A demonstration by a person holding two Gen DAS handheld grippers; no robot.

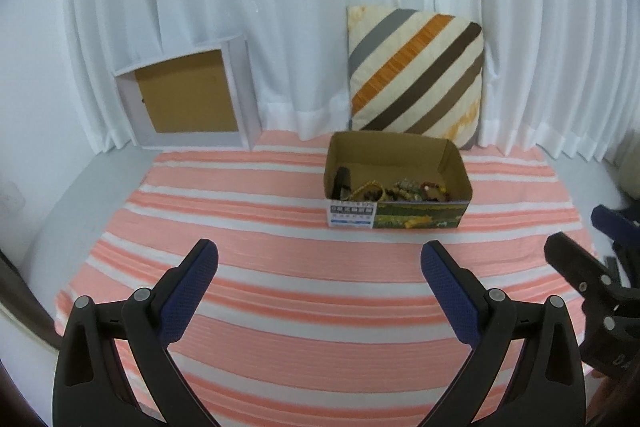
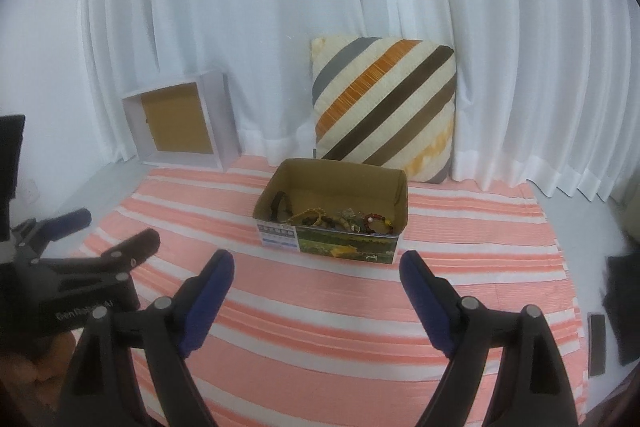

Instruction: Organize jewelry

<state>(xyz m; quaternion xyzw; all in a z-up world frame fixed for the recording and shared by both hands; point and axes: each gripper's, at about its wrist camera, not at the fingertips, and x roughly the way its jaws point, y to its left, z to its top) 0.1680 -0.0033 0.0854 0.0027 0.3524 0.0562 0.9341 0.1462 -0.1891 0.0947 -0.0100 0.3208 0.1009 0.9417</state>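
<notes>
Both grippers are hovering over the striped cloth (image 1: pixel 280 287), nothing in hand; left gripper (image 1: pixel 319 259) is sitting with its jaws spread wide and empty; right gripper (image 2: pixel 317 269) is the same, wide apart and gripping nothing.

Jewelry (image 2: pixel 340 219) is lying in a tangled heap inside the open cardboard box (image 2: pixel 400 195): beaded bracelets, a yellow bead strand, a dark strap at the left end; pieces are too small to separate further.

Key relation: the box is sitting ahead of both grippers, well apart from either; from the left gripper it is lying ahead and off to the right; from the right gripper it is lying almost dead ahead, so the right one is looking like the better-placed reach; box's long axis is running left-right across the view, open top facing up, so entry is probably from above over the near wall.

White shallow tray (image 1: pixel 188 99) with brown base is leaning against the curtain (image 1: pixel 280 7) at back left, likely the destination but that is a guess; striped cushion (image 2: pixel 384 107) is standing just behind the box.

View differences: right wrist view is showing the box interior more fully, plus a dark flat phone-like object (image 2: pixel 597 343) at right edge; left wrist view is catching only the near pile and the right gripper at its edge.
</notes>
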